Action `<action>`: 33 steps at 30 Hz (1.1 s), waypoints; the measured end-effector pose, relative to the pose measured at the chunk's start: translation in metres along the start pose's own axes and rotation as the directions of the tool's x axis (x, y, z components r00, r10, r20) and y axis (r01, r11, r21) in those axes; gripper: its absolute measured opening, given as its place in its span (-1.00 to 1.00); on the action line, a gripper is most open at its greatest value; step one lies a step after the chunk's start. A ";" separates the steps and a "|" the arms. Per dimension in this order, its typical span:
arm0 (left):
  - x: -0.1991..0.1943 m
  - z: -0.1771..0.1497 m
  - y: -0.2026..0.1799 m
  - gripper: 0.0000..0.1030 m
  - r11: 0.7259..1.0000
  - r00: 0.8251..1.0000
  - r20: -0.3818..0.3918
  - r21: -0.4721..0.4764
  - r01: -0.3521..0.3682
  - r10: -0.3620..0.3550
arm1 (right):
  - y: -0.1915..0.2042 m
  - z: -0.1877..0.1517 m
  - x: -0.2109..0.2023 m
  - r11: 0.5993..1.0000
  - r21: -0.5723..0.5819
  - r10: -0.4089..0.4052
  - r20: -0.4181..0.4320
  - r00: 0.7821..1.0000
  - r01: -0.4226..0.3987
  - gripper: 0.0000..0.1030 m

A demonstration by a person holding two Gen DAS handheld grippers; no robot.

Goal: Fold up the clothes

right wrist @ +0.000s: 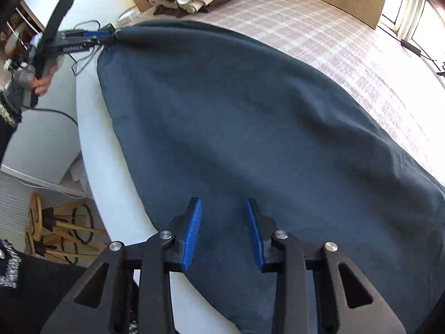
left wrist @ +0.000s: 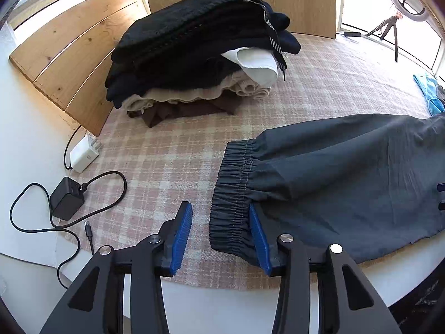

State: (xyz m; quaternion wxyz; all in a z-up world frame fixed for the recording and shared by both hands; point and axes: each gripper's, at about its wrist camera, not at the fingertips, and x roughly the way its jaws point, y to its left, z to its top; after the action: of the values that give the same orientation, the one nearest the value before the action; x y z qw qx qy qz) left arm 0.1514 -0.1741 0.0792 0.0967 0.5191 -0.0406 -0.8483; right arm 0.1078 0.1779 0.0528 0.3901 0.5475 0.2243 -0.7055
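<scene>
trousers [right wrist: 250, 128] lie flat on pink plaid blanket [left wrist: 319, 83] (wood panels [left wrist: 69, 47] behind), both claws spread.

Dark grey trousers [left wrist: 347, 172] lie flat on the plaid blanket [left wrist: 172, 150], elastic cuff crumpled.

Both views are bright with daylight. In the left wrist view the window [left wrist: 434, 44] at the upper right is blown out to white, and the window [right wrist: 417, 14] in the right wrist view glares too. Shadows are soft. Fisheye bending curves the straight edges, and black corners frame each view. The hand [right wrist: 41, 83] at the left edge is slightly blurred; the centres stay sharp.
</scene>
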 end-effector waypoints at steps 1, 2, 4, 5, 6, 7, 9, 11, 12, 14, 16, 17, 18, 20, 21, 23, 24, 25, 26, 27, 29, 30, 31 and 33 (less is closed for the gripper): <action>0.003 0.000 -0.003 -0.18 1.000 1.000 -0.010 0.016 0.003 -0.003 | 0.002 -0.002 0.002 0.999 -0.027 -0.039 0.003 0.999 0.039 -0.42; 0.007 0.001 -0.006 -0.18 0.999 1.000 -0.022 0.033 0.008 -0.007 | 0.005 -0.004 0.001 0.997 -0.048 -0.055 0.001 0.999 0.055 -0.41; 0.014 -0.002 -0.014 -0.18 0.998 0.998 -0.054 0.062 0.030 -0.026 | 0.002 -0.005 -0.002 0.996 -0.053 -0.071 -0.036 0.997 0.069 -0.40; 0.018 -0.003 -0.019 -0.18 0.996 0.997 -0.071 0.075 0.042 -0.036 | 0.000 -0.006 -0.004 0.996 -0.050 -0.079 -0.055 0.995 0.076 -0.39; 0.015 -0.004 -0.016 -0.18 0.997 0.997 -0.062 0.057 0.053 -0.049 | -0.004 -0.009 -0.006 0.997 -0.042 -0.072 -0.068 0.995 0.070 -0.39; 0.009 -0.006 -0.012 -0.18 0.997 0.997 -0.047 0.033 0.063 -0.062 | -0.009 -0.014 -0.012 0.998 -0.021 -0.060 -0.077 0.995 0.058 -0.39; -0.001 -0.008 -0.004 -0.18 0.996 0.996 -0.016 -0.016 0.086 -0.086 | -0.022 -0.026 -0.032 0.999 0.043 -0.013 -0.056 0.998 0.015 -0.39; -0.015 -0.008 0.003 -0.18 0.994 0.995 0.021 -0.057 0.098 -0.097 | -0.037 -0.045 -0.064 0.988 0.142 0.053 0.027 0.998 -0.056 -0.38; -0.026 -0.006 0.005 -0.18 0.993 0.994 0.049 -0.067 0.099 -0.096 | -0.045 -0.056 -0.082 0.976 0.196 0.083 0.080 0.993 -0.097 -0.38; -0.048 0.002 -0.003 -0.18 0.992 0.988 0.110 -0.054 0.112 -0.105 | -0.061 -0.088 -0.120 0.938 0.322 0.062 0.200 0.978 -0.125 -0.31; -0.067 0.014 -0.026 -0.18 0.989 0.977 0.154 -0.009 0.151 -0.147 | -0.076 -0.127 -0.152 0.879 0.460 -0.015 0.285 0.958 -0.123 -0.27; -0.074 0.022 -0.042 -0.18 0.982 0.968 0.167 0.027 0.186 -0.187 | -0.084 -0.141 -0.164 0.835 0.538 -0.074 0.317 0.945 -0.116 -0.27; -0.079 0.028 -0.063 -0.18 0.974 0.959 0.174 0.072 0.216 -0.225 | -0.098 -0.166 -0.178 0.784 0.612 -0.135 0.334 0.933 -0.105 -0.26; -0.088 0.040 -0.111 -0.18 0.948 0.937 0.175 0.163 0.275 -0.302 | -0.130 -0.219 -0.200 0.662 0.747 -0.279 0.321 0.905 -0.061 -0.23; -0.091 0.046 -0.138 -0.17 0.929 0.925 0.167 0.207 0.307 -0.343 | -0.146 -0.252 -0.212 0.587 0.809 -0.353 0.282 0.892 -0.024 -0.19; -0.097 0.053 -0.195 -0.17 0.885 0.898 0.141 0.288 0.365 -0.417 | -0.179 -0.322 -0.234 0.428 0.903 -0.469 0.199 0.861 0.024 -0.04; -0.100 0.056 -0.225 -0.17 0.860 0.883 0.127 0.325 0.394 -0.452 | -0.194 -0.352 -0.244 0.375 0.926 -0.504 0.164 0.848 0.044 -0.03; -0.102 0.057 -0.254 -0.17 0.832 0.866 0.104 0.355 0.428 -0.490 | -0.210 -0.382 -0.254 0.320 0.945 -0.537 0.126 0.834 0.063 -0.02; -0.105 0.058 -0.283 -0.17 0.801 0.847 0.079 0.382 0.462 -0.526 | -0.227 -0.407 -0.263 0.279 0.954 -0.564 0.075 0.822 0.105 0.01; -0.106 0.059 -0.312 -0.17 0.769 0.830 0.046 0.409 0.491 -0.555 | -0.242 -0.422 -0.266 0.290 0.952 -0.554 0.080 0.829 0.102 0.02; -0.108 0.057 -0.367 -0.17 0.723 0.824 -0.015 0.472 0.505 -0.566 | -0.272 -0.452 -0.270 0.311 0.946 -0.533 0.089 0.841 0.097 0.12; -0.108 0.056 -0.389 -0.17 0.706 0.823 -0.038 0.493 0.508 -0.566 | -0.283 -0.457 -0.270 0.336 0.939 -0.517 0.114 0.848 0.079 0.12; -0.108 0.055 -0.410 -0.17 0.691 0.823 -0.060 0.512 0.511 -0.565 | -0.293 -0.459 -0.267 0.372 0.926 -0.501 0.150 0.852 0.056 0.12; -0.110 0.055 -0.442 -0.17 0.667 0.812 -0.097 0.520 0.534 -0.575 | -0.306 -0.456 -0.259 0.452 0.891 -0.465 0.198 0.863 0.039 0.19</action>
State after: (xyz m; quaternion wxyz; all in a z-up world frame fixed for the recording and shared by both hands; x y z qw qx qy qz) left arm 0.0974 0.2794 0.1254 -0.3125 0.4803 -0.1138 -0.8116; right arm 0.1611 0.7779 0.1276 -0.0121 0.4625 -0.1674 -0.8706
